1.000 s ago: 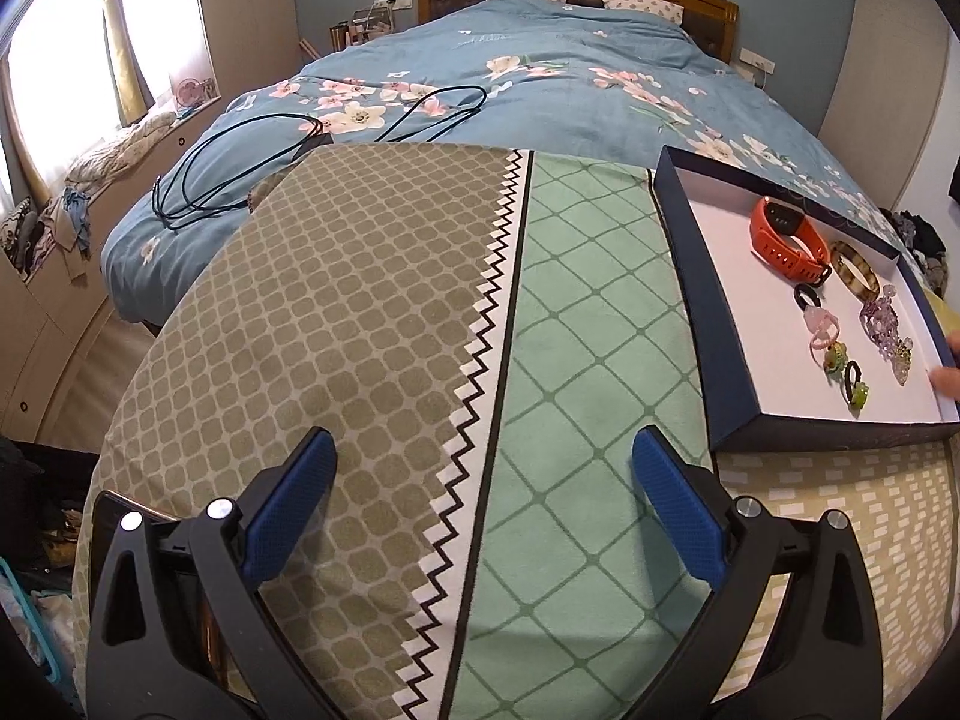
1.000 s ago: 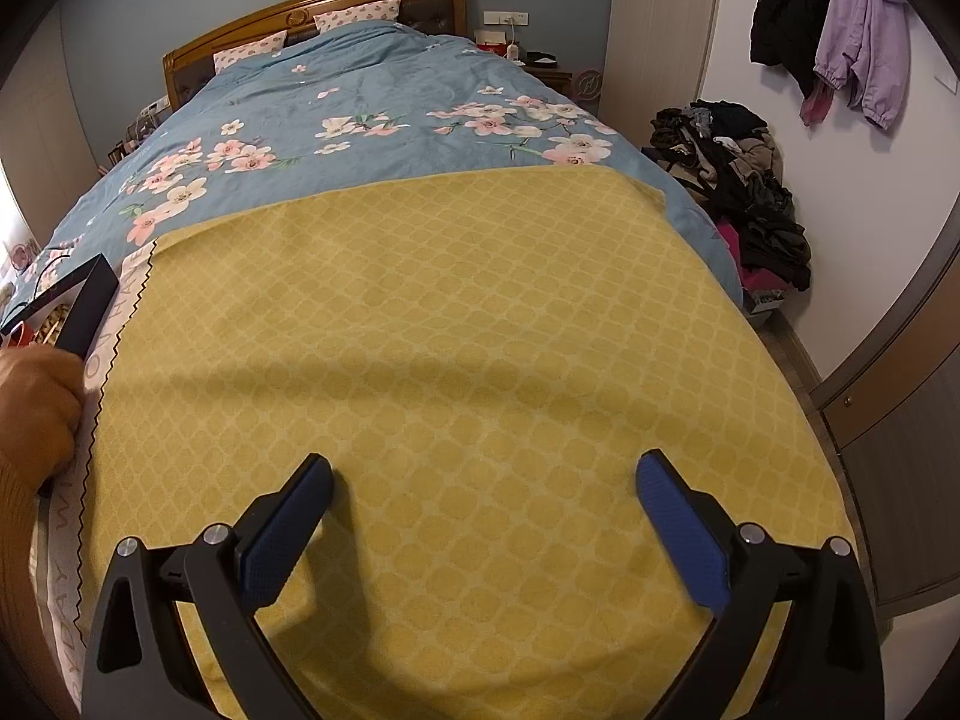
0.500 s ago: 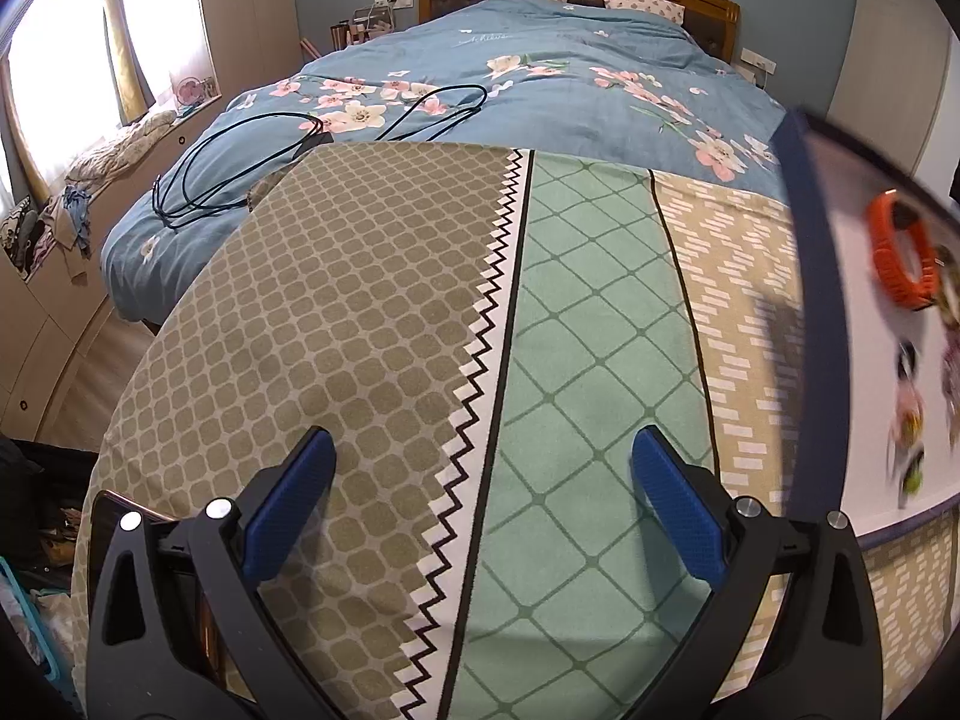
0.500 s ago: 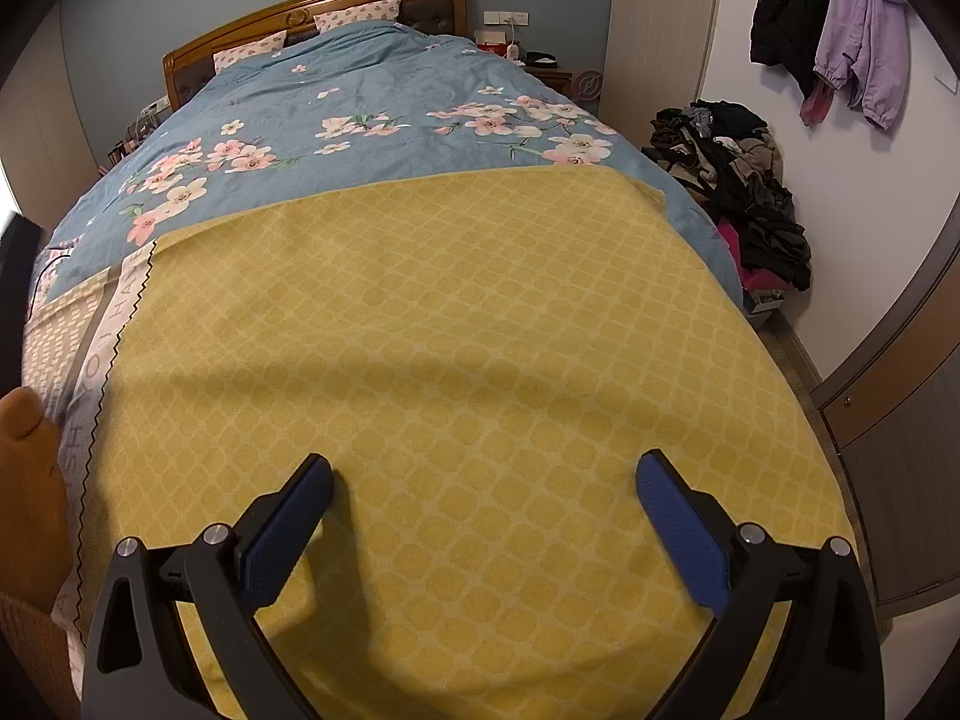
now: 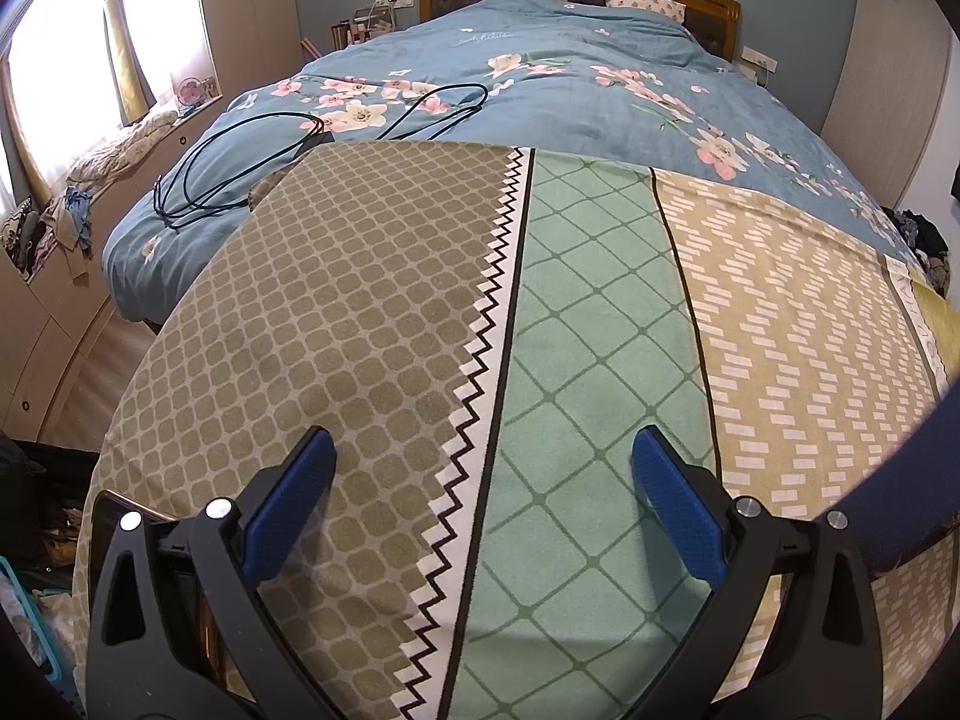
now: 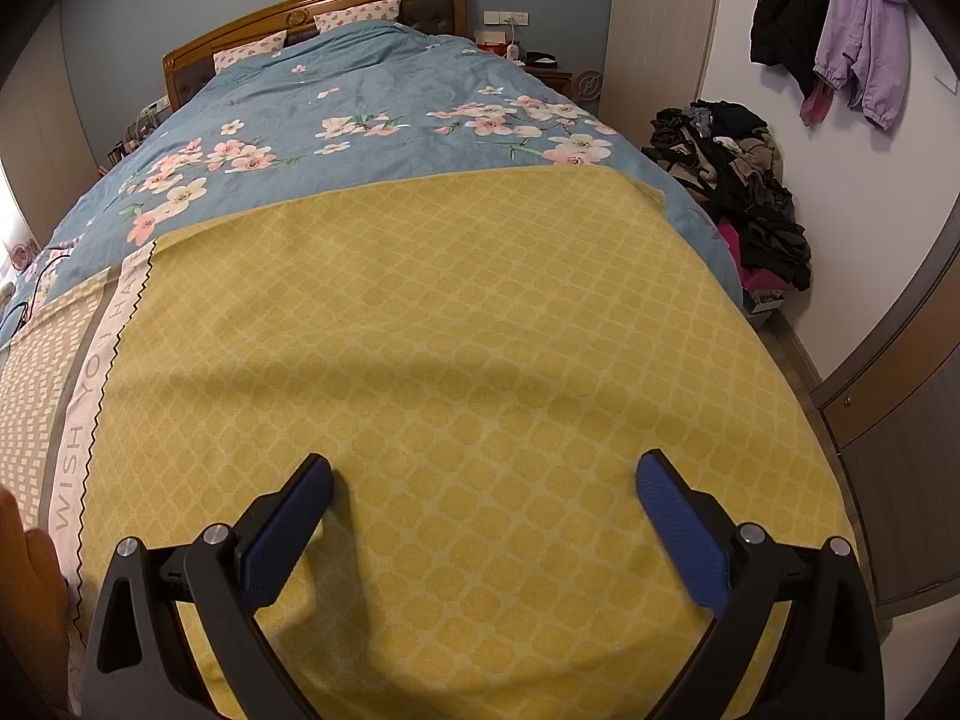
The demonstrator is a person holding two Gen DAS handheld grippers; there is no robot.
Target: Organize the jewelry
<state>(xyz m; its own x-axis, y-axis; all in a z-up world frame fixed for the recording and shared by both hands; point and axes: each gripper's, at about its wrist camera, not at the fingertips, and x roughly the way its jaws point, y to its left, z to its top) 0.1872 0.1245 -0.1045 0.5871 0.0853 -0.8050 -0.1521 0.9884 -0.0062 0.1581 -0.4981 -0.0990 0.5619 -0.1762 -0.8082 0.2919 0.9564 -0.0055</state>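
My left gripper [image 5: 483, 456] is open and empty, low over the patterned blanket [image 5: 384, 324]. A dark blue tray edge [image 5: 900, 480] shows at the far right of the left wrist view; its inside and the jewelry are out of sight. My right gripper [image 6: 483, 480] is open and empty over the yellow part of the blanket [image 6: 456, 324]. A bare hand [image 6: 30, 588] shows at the lower left edge of the right wrist view.
The blanket lies on a bed with a blue flowered duvet [image 5: 540, 78]. Black cables [image 5: 252, 150] lie on the duvet at the left. A pile of clothes [image 6: 738, 192] sits on the floor at the right. A dark phone-like slab [image 5: 120, 522] lies under my left gripper.
The blue tray with the jewelry was lifted off the blanket and swung out to the right, so only its edge shows now. The hand moved down and left. Both grippers stayed put.
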